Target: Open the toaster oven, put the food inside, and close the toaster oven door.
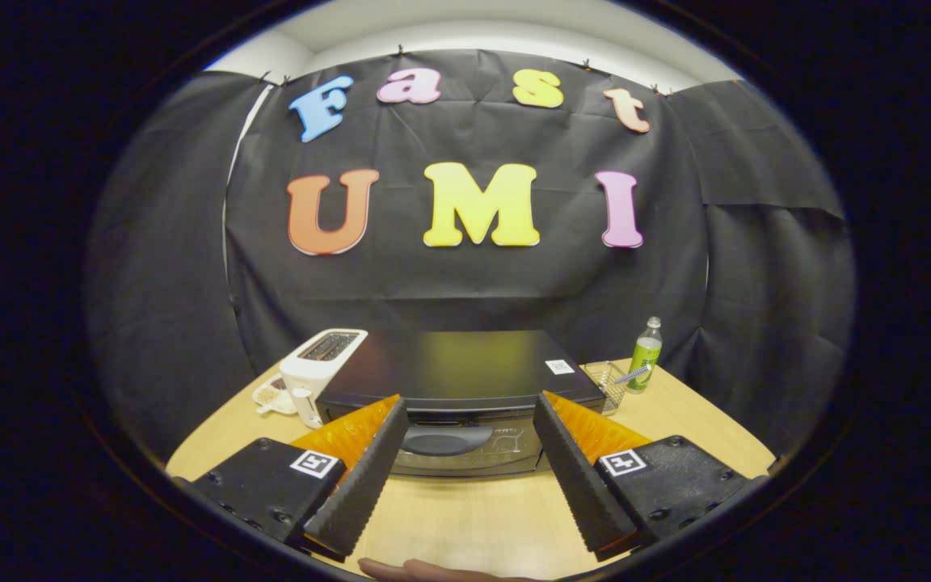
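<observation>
Gripper view: the gripper [469,420] has its 2 jaws spread wide apart, with nothing between them but bare counter [465,517] and, further ahead, the front of the toaster oven [461,380]. The jaws press on nothing.

There is 1 toaster oven, a dark box standing on the wooden counter just beyond the jaw tips. Its long axis runs crosswise to the jaws, from one jaw's side to the other, and its front faces back toward the gripper. Its door is shut and upright. The door handle [443,440], 1 dark curved bar, sits on that front in the gap between the jaw tips, slightly nearer the left jaw. A small white sticker [560,366] lies on the oven's flat top, toward the right jaw's side.

Beside the oven on the left jaw's side stands 1 white slot toaster [316,372], close against the oven's corner. Just outward of the toaster lies 1 small pale dish [271,396]; its contents are too small to make out.

On the right jaw's side, beyond that jaw, sits 1 clear container [607,380] just beside the oven, and next to it stands 1 upright green bottle [645,354] with a pale cap.

Nearer than the jaws, part of 1 hand [421,570] shows over the counter.
</observation>
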The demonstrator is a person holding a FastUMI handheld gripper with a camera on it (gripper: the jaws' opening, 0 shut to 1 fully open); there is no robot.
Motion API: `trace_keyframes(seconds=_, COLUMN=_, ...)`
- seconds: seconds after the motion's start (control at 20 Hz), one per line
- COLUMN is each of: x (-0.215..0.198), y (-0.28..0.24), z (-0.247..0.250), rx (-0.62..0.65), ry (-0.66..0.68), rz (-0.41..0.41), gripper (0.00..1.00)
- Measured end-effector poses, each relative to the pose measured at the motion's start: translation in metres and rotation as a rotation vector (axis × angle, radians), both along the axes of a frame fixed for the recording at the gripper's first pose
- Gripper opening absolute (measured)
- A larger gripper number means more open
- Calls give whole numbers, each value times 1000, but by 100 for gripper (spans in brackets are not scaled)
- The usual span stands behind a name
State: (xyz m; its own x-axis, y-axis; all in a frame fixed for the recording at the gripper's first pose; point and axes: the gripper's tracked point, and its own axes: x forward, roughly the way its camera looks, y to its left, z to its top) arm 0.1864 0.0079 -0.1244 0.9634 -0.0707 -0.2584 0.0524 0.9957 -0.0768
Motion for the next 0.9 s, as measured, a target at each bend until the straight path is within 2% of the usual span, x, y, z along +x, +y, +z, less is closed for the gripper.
trace_keyframes(seconds=0.2, x=36, y=6, z=-26, rx=14, ry=48, rz=-9, gripper=100)
trace_keyframes(seconds=0.35, x=54, y=16, z=-42, rx=16, ry=80, rz=13, gripper=100)
trace_keyframes(seconds=0.5, x=63, y=17, z=-49, rx=16, ry=78, rz=30, gripper=100)
trace_keyframes(seconds=0.6, x=63, y=20, z=-62, rx=33, ry=125, rz=28, gripper=100)
trace_keyframes(seconds=0.9, x=60, y=19, z=-63, rx=35, ry=81, rz=24, gripper=100)
